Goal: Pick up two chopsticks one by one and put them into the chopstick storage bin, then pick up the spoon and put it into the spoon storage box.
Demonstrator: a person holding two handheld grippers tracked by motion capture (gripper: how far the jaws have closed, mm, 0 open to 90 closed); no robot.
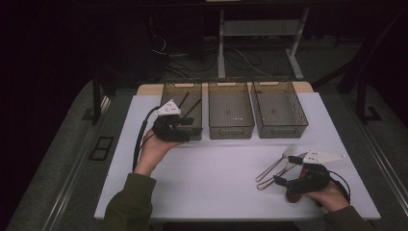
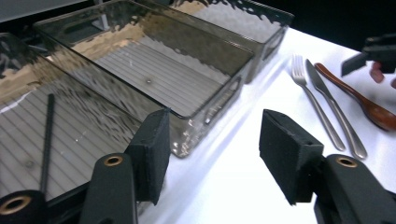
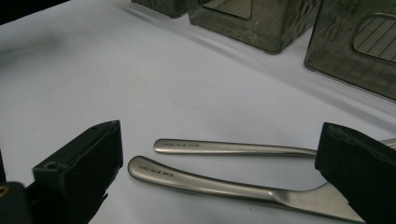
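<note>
A steel fork and knife lie side by side on the white table at the front right. My right gripper stands open around their handle ends. Its own view has the wide-apart jaws of the right gripper on either side of the fork handle and knife handle, touching neither. A wooden spoon lies just beyond the knife. My left gripper is open and holds nothing at the front of the left bin, where black chopsticks lie.
Three clear grey bins stand in a row at the back of the table: the left bin, the middle bin and the right bin. A person's hands hold both grippers. Bare white table lies between the two hands.
</note>
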